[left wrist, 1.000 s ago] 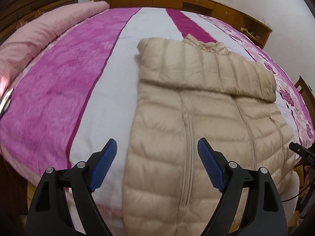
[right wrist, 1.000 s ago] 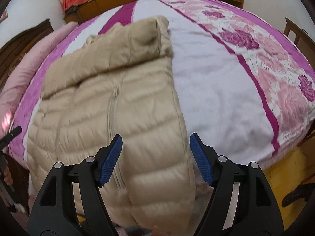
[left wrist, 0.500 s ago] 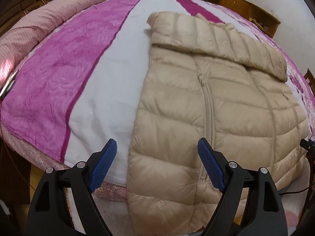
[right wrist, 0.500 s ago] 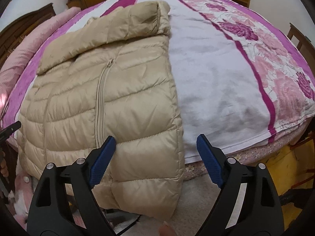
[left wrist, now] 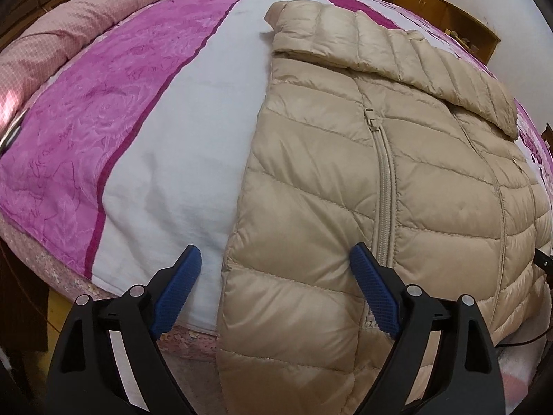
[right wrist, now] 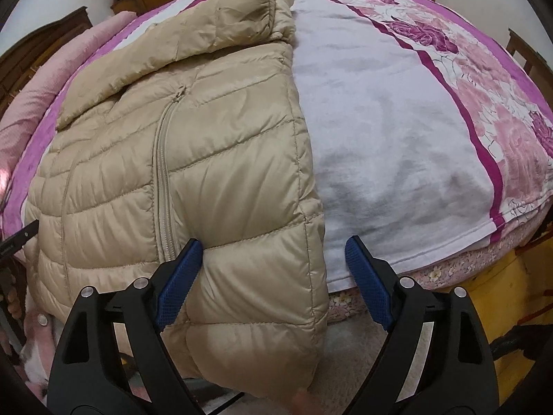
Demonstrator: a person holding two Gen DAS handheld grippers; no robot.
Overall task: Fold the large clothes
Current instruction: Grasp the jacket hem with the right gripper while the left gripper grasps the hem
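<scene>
Beige puffer jacket overhangs the striped bedspread.

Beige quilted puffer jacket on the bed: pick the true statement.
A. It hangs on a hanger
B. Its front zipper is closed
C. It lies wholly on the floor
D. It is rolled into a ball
B: the beige quilted puffer jacket lies spread on the bed with its front zipper closed up the middle.

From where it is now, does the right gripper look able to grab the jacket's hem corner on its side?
Probably yes. The right gripper is open and straddles the side edge of the beige puffer jacket near the hem, which hangs over the bed edge. Nothing lies between the jaws and the fabric.
</scene>
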